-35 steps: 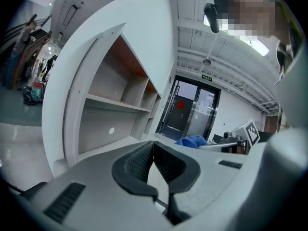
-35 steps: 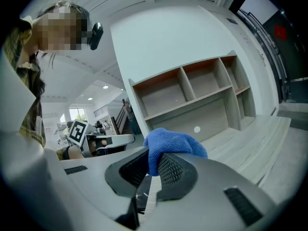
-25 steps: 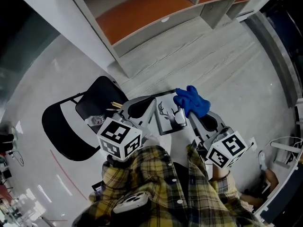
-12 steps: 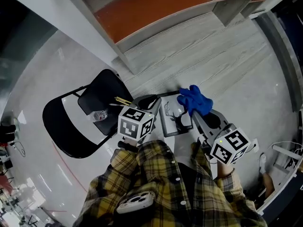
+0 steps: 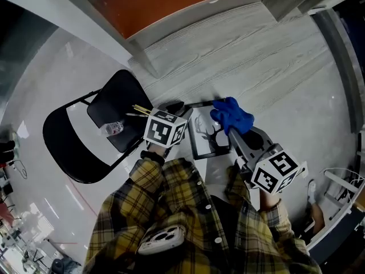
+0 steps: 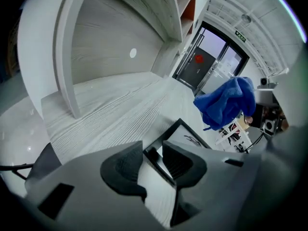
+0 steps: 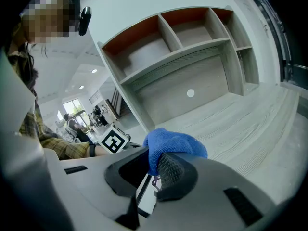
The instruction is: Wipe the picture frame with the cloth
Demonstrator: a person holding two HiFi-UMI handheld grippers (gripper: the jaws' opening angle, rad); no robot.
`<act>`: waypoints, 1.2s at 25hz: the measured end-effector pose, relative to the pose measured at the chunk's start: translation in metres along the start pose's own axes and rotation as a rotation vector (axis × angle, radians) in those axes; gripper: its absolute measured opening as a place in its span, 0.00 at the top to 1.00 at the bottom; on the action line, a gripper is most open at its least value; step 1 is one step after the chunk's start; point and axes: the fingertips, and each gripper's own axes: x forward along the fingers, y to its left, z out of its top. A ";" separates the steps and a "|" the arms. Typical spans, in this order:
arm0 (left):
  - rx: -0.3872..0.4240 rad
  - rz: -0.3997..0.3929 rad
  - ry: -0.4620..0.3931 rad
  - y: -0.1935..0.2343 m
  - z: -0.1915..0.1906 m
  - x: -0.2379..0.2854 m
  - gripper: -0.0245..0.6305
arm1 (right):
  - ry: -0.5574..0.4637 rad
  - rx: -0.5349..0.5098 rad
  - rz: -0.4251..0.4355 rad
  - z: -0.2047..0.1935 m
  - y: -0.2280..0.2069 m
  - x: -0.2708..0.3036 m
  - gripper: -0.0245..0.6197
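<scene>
The picture frame [image 5: 204, 140] lies flat on the pale wood-grain surface [image 5: 256, 56]. The left gripper [image 6: 153, 150] is opening its fingers, with the frame's edge between them. The right gripper [image 7: 154, 165] has its fingers clamped on the blue cloth [image 7: 175, 143], just above the frame

No words, numbers or brand names can be read. Only black-and-white square code patterns, without letters, are carried on the left marker cube [image 5: 165, 131] and the right marker cube [image 5: 275, 172]. In the left gripper view, a small green sign [image 6: 239, 34] above a doorway and a red mark [image 6: 198, 59] on the door are too small to be read.
</scene>
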 end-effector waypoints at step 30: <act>-0.066 -0.088 0.080 0.004 -0.007 0.016 0.79 | 0.474 -0.545 -0.247 -0.074 -0.094 0.111 0.89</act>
